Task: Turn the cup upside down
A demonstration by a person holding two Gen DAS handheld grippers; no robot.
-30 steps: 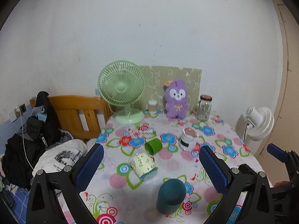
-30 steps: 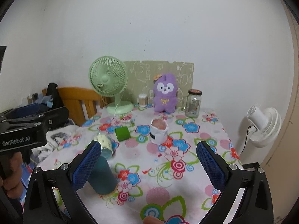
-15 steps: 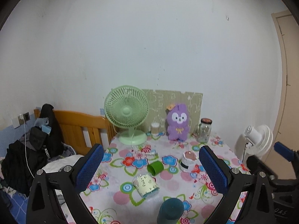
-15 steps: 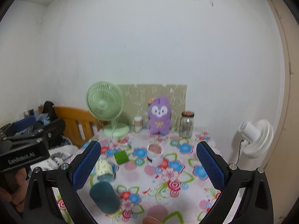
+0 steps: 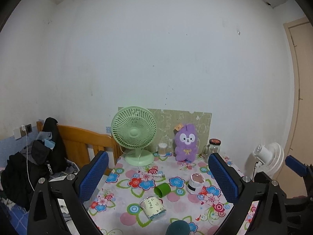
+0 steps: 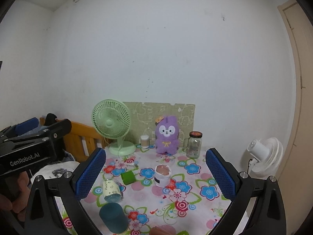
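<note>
We see dark teal cup upside down at near desk edge; in left view frame cuts it. Left tool and right tool both released, gripping nothing. Since a second ago both lifted, more wall showing. We count four cups, two fans.

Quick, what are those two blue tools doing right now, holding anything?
Left tool: open, holding nothing, up above the table.
Right tool: open, holding nothing, also above the table.
</note>
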